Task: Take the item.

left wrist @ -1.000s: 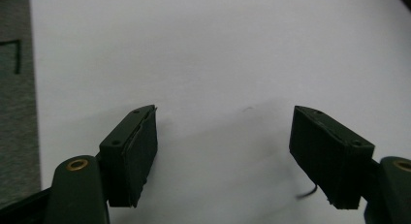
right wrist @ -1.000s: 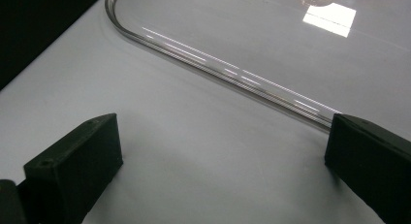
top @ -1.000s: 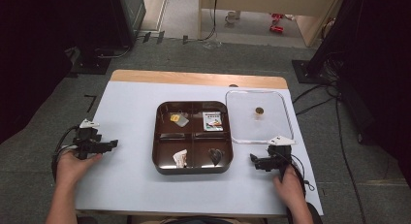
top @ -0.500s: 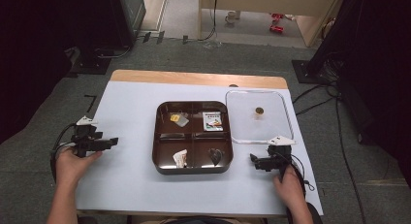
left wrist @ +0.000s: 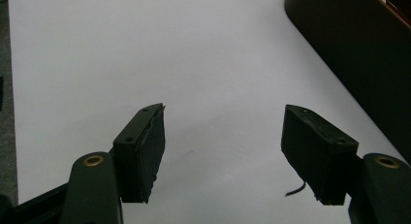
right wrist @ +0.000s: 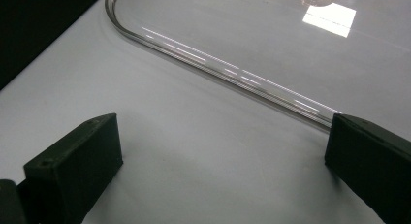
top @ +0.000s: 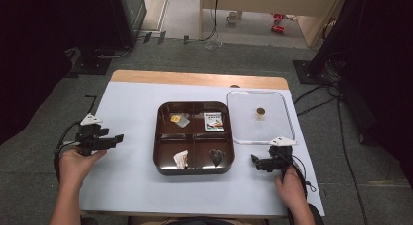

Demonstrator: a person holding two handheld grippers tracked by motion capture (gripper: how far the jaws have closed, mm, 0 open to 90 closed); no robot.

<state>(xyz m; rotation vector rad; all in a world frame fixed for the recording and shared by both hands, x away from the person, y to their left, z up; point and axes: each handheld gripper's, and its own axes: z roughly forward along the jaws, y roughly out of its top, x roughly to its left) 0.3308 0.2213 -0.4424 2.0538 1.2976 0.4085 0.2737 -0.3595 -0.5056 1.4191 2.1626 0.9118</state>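
- Beside the clear lid [top: 261, 119], right gripper [top: 256, 162] is held apart, empty.
- Left gripper [top: 117, 138], empty, jaws lately closing.
- Risk judged: lid rim slipped, tray [top: 193, 137] knocked.

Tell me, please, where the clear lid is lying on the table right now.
In the high view the clear lid lies flat on the table's right side, just right of the brown compartment tray and beyond the right gripper.
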